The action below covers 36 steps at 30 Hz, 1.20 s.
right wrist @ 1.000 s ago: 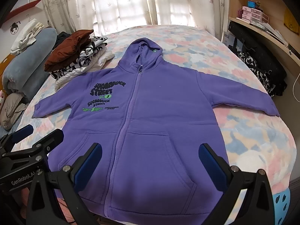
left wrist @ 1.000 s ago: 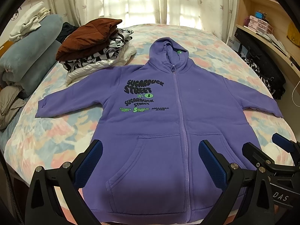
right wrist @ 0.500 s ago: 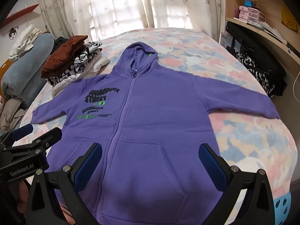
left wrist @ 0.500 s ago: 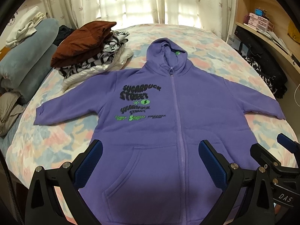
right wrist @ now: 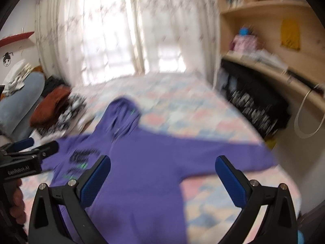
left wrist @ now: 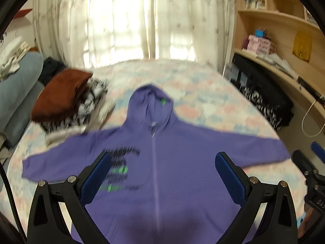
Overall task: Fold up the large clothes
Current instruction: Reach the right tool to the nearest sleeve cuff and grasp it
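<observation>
1. I take the purple hoodie point(left wrist: 182, 172) as my landmark: it lies flat and front-up on the pastel patterned bedspread point(left wrist: 213, 101), zipped, hood toward the curtains point(left wrist: 121, 20), both sleeves spread out to the sides.
2. Far left of the hoodie I see a grey-blue bolster point(left wrist: 18, 89) with pale cloth on top of it.
3. Just beyond the hoodie's left sleeve sits a stack of folded clothes point(left wrist: 67, 105), a brown piece on top and black-and-white print under it.
4. My left gripper point(left wrist: 162, 174) hangs above the hoodie's chest, blue pads wide apart, nothing between them. In the right wrist view I see it at the left edge, over the left sleeve.
5. My right gripper point(right wrist: 162, 174) hangs above the hoodie's right half, near where the sleeve joins the body, also spread wide and holding nothing.
6. Right of the hoodie, off the bed, a black patterned cloth point(left wrist: 268, 101) drapes below a wooden shelf unit point(left wrist: 284, 40).
7. Both views are motion-blurred, so I cannot read the chest print.
</observation>
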Available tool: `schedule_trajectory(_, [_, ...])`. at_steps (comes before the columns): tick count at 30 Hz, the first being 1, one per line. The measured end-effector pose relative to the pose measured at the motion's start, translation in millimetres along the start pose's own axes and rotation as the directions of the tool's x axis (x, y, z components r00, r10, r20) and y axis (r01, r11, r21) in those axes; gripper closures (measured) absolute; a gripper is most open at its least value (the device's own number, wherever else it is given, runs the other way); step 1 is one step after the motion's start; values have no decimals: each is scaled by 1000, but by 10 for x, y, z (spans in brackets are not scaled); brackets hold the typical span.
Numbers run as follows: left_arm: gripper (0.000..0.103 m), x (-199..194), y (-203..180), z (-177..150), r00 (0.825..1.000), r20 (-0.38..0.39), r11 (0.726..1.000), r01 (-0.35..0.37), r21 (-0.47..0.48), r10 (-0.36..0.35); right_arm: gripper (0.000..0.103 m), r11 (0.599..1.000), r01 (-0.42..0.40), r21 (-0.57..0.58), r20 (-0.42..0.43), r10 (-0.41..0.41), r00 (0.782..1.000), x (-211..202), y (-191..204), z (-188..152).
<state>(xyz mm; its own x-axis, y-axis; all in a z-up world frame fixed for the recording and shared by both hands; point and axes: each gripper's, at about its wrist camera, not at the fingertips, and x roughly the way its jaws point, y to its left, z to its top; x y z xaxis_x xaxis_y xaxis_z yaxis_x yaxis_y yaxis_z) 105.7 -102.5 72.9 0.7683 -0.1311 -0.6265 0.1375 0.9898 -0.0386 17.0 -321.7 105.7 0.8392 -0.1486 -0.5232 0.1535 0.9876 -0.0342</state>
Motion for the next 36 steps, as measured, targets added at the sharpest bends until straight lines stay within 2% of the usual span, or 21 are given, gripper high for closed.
schedule_trajectory(2, [2, 50, -99, 149, 999, 27, 999, 40, -8, -40, 0, 997, 76, -20, 99, -74, 992, -96, -133, 117])
schedule_trajectory(5, [2, 144, -269, 349, 993, 72, 995, 95, -12, -94, 0, 982, 185, -31, 225, -173, 959, -201, -331, 241])
schedule_trajectory(7, [2, 261, -414, 471, 993, 57, 994, 107, -5, -107, 0, 974, 222, -48, 218, -206, 954, -155, -473, 338])
schedule_trajectory(10, [2, 523, -680, 623, 990, 3, 990, 140, -3, -140, 0, 979, 198, -54, 159, -187, 969, 9, -737, 433])
schedule_trajectory(12, [2, 694, -848, 665, 990, -3, 990, 143, 4, -143, 0, 982, 186, -34, 113, -181, 977, 171, -925, 447])
schedule_trajectory(14, [2, 924, -1047, 654, 990, -18, 990, 143, 20, -143, 0, 982, 187, 4, 28, -187, 982, 408, -1158, 407])
schedule_trajectory(16, [2, 1213, -1217, 619, 989, -66, 991, 135, 21, -133, 0, 983, 176, 58, -52, -173, 984, 704, -1420, 294])
schedule_trajectory(18, [2, 1532, -1335, 521, 987, -117, 994, 111, 7, -110, 0, 973, 195, 127, -149, -175, 973, 1033, -1719, 114])
schedule_trajectory(22, [2, 2208, -1529, 200, 969, -232, 996, 88, -9, -87, 0, 942, 224, 248, -303, -144, 942, 1566, -2224, -319])
schedule_trajectory(24, [2, 2466, -1570, 23, 958, -274, 997, 76, -19, -78, 1, 910, 255, 328, -363, -127, 923, 1761, -2488, -601])
schedule_trajectory(26, [2, 2657, -1611, -136, 954, -292, 998, 58, -25, -62, 2, 866, 266, 424, -395, -88, 914, 1867, -2751, -853])
schedule_trajectory(29, [2, 2836, -1697, -342, 950, -310, 999, 32, 1, -30, 3, 769, 267, 581, -428, 10, 904, 1986, -3091, -1213])
schedule_trajectory(30, [2, 2887, -1728, -396, 949, -314, 1000, 22, 12, -17, 3, 726, 260, 637, -428, 53, 902, 2029, -3200, -1345])
schedule_trajectory(32, [3, 2974, -1791, -495, 947, -321, 999, 27, 31, -16, 6, 674, 243, 698, -410, 98, 907, 2065, -3322, -1484])
schedule_trajectory(33, [3, 2996, -1815, -529, 946, -324, 999, 37, 33, -24, 6, 658, 225, 719, -388, 111, 915, 2073, -3354, -1519])
schedule_trajectory(36, [6, 3022, -1851, -587, 939, -339, 997, 74, 9, -67, 6, 646, 220, 731, -369, 103, 924, 2100, -3375, -1514])
